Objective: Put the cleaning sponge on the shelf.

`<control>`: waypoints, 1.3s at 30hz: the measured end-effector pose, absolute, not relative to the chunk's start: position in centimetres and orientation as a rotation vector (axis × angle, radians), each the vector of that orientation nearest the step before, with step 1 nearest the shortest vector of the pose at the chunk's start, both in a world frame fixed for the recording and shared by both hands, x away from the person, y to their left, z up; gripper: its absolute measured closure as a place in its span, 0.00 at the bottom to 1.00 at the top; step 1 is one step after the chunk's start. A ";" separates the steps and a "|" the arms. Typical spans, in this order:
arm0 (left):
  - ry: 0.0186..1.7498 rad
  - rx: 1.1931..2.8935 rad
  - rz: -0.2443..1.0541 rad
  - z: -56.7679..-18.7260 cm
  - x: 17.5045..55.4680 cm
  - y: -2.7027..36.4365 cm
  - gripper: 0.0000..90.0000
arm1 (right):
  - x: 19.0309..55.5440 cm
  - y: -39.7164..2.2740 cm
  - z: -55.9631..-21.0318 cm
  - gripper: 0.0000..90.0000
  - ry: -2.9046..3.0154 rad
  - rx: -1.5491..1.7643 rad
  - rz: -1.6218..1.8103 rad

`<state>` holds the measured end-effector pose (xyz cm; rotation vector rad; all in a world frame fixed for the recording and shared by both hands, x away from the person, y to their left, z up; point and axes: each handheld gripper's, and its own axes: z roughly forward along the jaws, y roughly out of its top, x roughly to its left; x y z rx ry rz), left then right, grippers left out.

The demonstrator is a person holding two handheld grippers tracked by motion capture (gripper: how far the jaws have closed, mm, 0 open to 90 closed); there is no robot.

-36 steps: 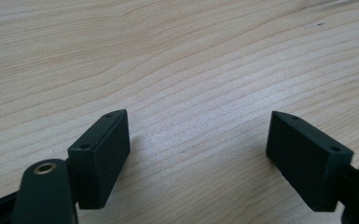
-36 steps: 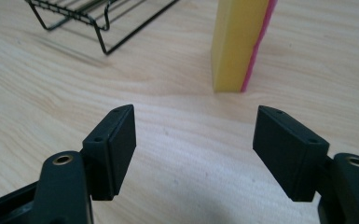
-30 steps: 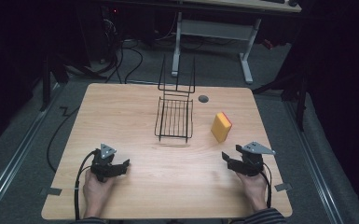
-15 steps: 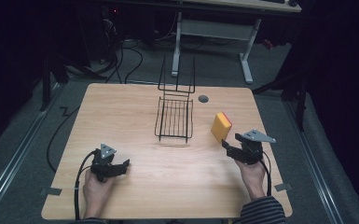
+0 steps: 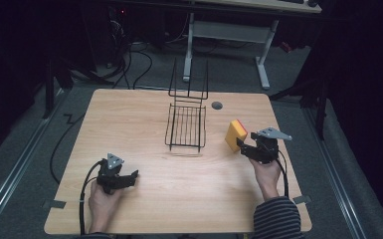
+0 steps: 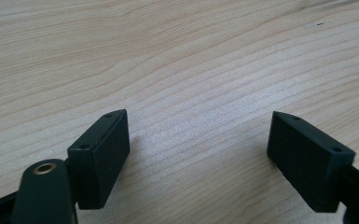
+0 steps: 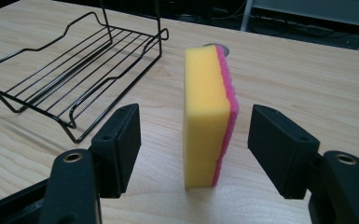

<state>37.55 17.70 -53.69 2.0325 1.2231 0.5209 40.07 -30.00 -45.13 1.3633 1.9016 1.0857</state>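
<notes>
Table of pale wood spreads under the high view, and my hands come in from its near edge. My left gripper rests low at the near left, well apart from everything else. My right gripper sits at the right side with its tips just beside the sponge, which stands on edge to the right of the black wire rack. A small dark round spot lies on the wood beyond the rack.

From the left gripper view, my jaws stand wide apart over bare wood grain, with nothing between them.

From the right gripper view, the sponge stands upright on the table between my jaws, its yellow face toward the left jaw and its pink layer toward the right one. The jaws have just been closing, yet a gap shows on each side, so neither pad presses on it. The wire rack lies off to the left, apart from the sponge.
</notes>
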 end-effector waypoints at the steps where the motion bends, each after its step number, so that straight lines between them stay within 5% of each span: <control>1: 1.223 2.032 0.521 -53.7 37.5 17.7 0.24 | 40.3 -29.9 -45.1 0.39 1.898 1.371 1.084; 21: 1.221 2.034 0.521 -53.7 37.5 17.7 0.24 | 43.5 -30.0 -48.3 0.43 1.907 1.443 1.073; 39: 1.221 2.034 0.521 -53.7 37.5 17.7 0.24 | 44.1 -29.8 -49.3 0.65 1.932 1.462 1.046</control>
